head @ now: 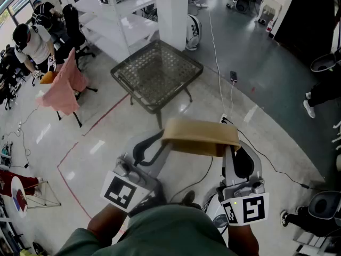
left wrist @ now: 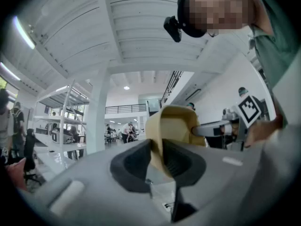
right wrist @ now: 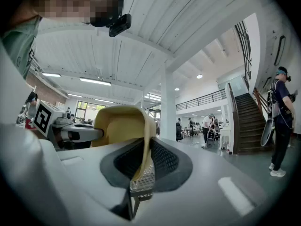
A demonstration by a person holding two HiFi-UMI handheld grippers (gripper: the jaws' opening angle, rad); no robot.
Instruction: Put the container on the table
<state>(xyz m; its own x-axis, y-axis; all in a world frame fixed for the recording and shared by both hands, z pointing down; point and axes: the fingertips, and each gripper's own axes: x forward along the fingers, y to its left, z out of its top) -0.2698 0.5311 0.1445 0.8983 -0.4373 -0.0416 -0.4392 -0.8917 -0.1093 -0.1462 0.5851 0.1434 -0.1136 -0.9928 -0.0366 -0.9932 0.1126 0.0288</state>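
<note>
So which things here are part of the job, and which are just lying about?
Job: container, clamped at either end by left gripper and right gripper; mesh table ahead.
Lying about: pink cloth; phone and white cable on the floor; shelving rack.

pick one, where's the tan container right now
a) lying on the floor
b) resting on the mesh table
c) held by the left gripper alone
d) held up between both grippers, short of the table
d: the tan container is clamped at one end by the left gripper and at the other by the right gripper, while the mesh table stands further ahead, apart from it.
</note>
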